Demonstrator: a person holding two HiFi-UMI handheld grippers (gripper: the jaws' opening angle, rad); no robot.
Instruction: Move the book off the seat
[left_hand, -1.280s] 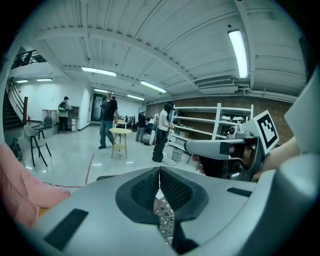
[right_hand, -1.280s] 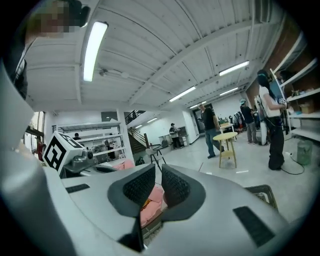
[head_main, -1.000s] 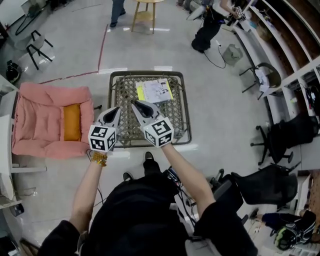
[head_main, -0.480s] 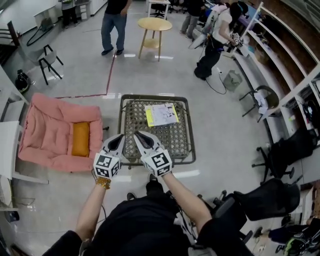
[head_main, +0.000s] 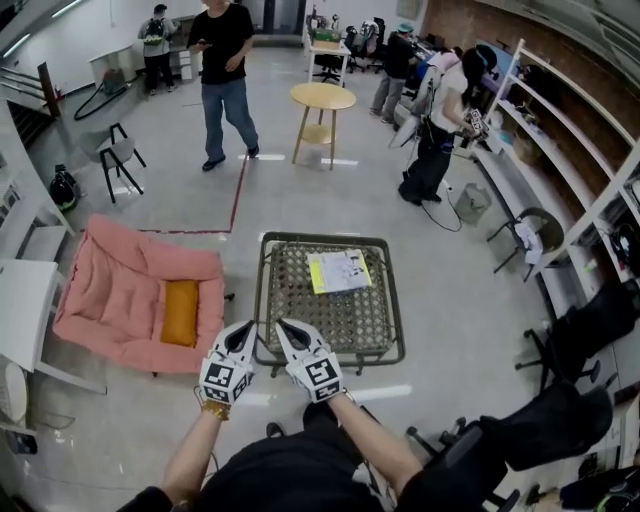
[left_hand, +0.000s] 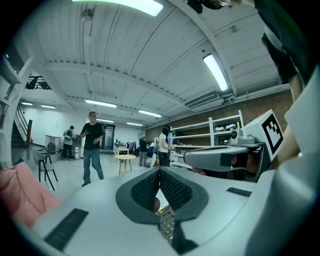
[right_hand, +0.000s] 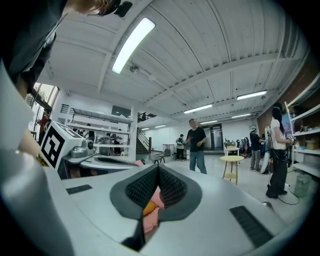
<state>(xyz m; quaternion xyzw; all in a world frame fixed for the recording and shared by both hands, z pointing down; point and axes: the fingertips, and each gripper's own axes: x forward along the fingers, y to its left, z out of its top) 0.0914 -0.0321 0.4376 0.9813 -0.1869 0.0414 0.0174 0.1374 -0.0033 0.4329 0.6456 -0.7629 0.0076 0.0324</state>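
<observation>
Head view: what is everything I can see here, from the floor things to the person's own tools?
book: one, white and yellow, on the woven seat
woven seat: one, tan with dark frame, centre floor
armchair: one, pink, left of the seat
cushion: one, orange, on the armchair
round table: one, pale wood, beyond the seat
people: several, standing far off
left gripper: one, grey, shut, empty
right gripper: one, grey, jaws just closed, empty
</observation>
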